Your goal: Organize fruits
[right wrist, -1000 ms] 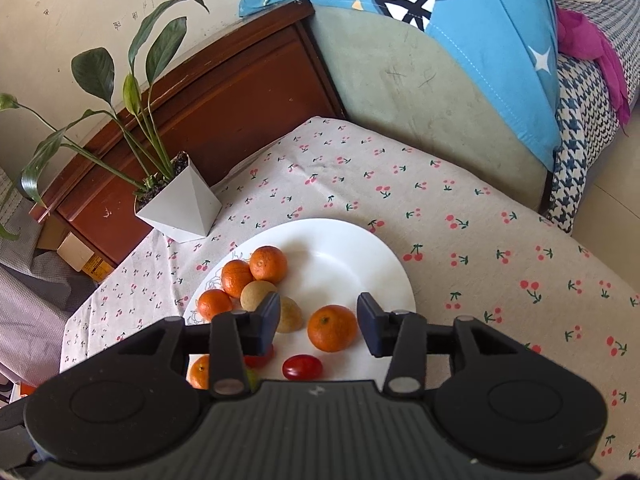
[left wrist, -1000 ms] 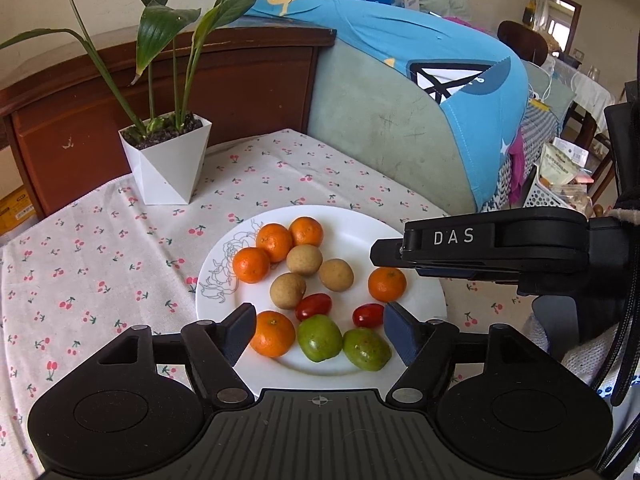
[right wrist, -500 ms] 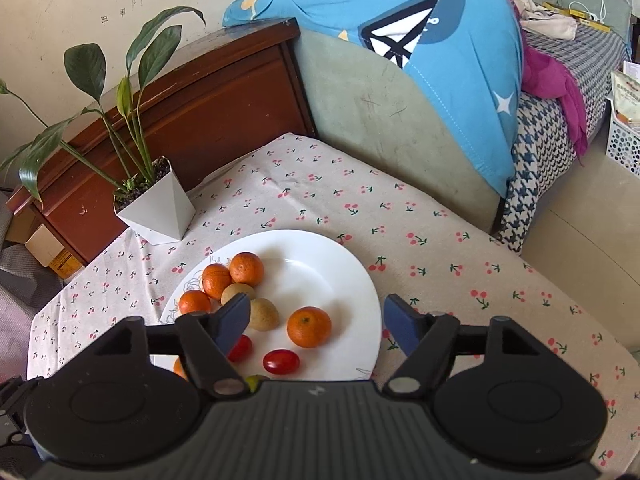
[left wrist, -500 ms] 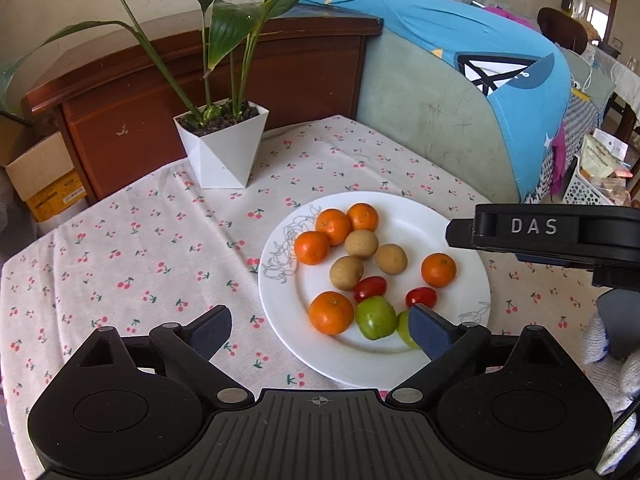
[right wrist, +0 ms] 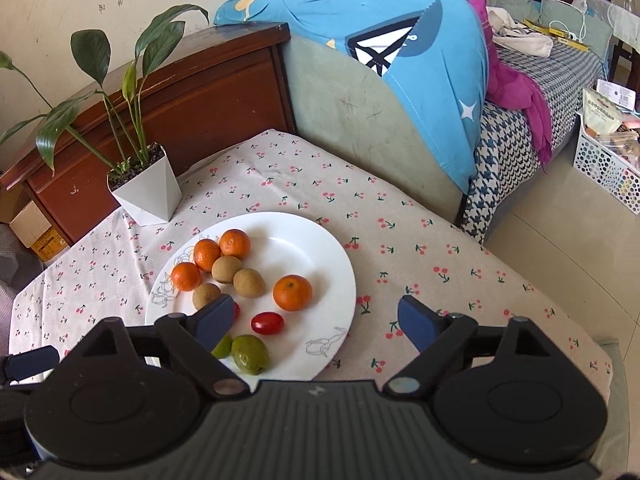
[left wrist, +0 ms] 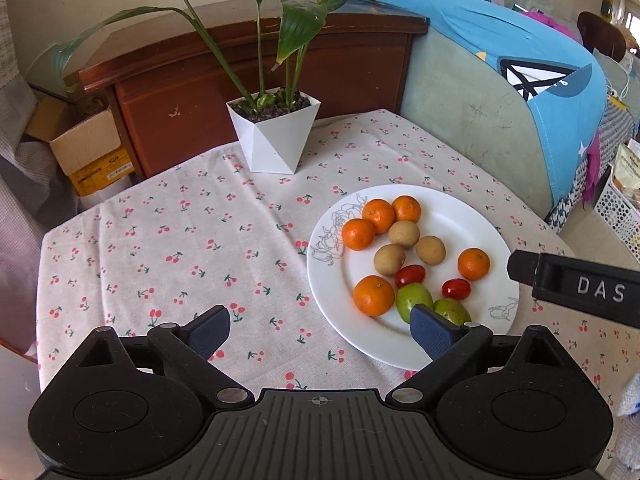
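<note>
Both tongs hang wide apart and hold nothing. The left tongs [left wrist: 320, 326] hover above the counter [left wrist: 180, 240], with the plate [left wrist: 480, 224] ahead of them and to their right — their right finger [left wrist: 432, 330] overlaps the plate's near rim and covers part of the green fruits [left wrist: 414, 300]. The right tongs [right wrist: 316, 318] sit over the plate's right edge, the plate [right wrist: 320, 248] ahead and to their left; their left finger [right wrist: 216, 318] hides part of a tomato. On the plate lie three oranges [left wrist: 378, 214] bunched at the far left, touching one another, a fourth orange [left wrist: 374, 295] near the left tongs and a fifth orange [right wrist: 292, 292] alone, just ahead of the right tongs. Three brown fruits [right wrist: 249, 283] cluster in the middle beside the bunched oranges. Two tomatoes [left wrist: 456, 288] lie between the brown fruits and the green ones — one just beyond a green fruit. A potted plant [left wrist: 276, 136] stands well beyond the left tongs, apart from the plate.
</note>
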Motion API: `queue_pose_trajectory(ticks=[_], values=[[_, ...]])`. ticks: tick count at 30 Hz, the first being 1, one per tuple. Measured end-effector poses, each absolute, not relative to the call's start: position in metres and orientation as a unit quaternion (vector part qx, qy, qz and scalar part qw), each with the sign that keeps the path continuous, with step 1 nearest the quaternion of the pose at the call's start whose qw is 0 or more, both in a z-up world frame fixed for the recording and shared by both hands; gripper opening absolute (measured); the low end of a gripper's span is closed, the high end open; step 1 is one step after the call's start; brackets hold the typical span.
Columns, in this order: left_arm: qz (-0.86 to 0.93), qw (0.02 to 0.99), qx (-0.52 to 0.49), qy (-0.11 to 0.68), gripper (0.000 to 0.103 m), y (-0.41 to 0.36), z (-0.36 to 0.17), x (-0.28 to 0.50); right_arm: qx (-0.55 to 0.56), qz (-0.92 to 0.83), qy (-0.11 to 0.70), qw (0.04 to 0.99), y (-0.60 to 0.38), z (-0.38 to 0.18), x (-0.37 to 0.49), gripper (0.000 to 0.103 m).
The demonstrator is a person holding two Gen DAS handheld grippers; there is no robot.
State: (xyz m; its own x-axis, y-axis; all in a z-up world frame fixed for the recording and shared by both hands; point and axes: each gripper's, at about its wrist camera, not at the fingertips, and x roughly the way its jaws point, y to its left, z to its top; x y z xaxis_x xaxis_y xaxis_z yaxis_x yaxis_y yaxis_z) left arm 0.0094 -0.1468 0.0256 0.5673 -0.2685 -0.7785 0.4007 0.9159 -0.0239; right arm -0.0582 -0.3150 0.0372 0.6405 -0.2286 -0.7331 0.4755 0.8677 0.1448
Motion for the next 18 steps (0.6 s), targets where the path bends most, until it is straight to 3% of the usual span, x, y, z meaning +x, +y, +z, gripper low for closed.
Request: queue_pose_trajectory(ticks=[18], values=[[-0.147,0.883,0.081,0.438,0.098,-0.135,0.018,0.000,0.148,-0.229,0.387,0.881,-0.292,0.019,-0.081,0.092]])
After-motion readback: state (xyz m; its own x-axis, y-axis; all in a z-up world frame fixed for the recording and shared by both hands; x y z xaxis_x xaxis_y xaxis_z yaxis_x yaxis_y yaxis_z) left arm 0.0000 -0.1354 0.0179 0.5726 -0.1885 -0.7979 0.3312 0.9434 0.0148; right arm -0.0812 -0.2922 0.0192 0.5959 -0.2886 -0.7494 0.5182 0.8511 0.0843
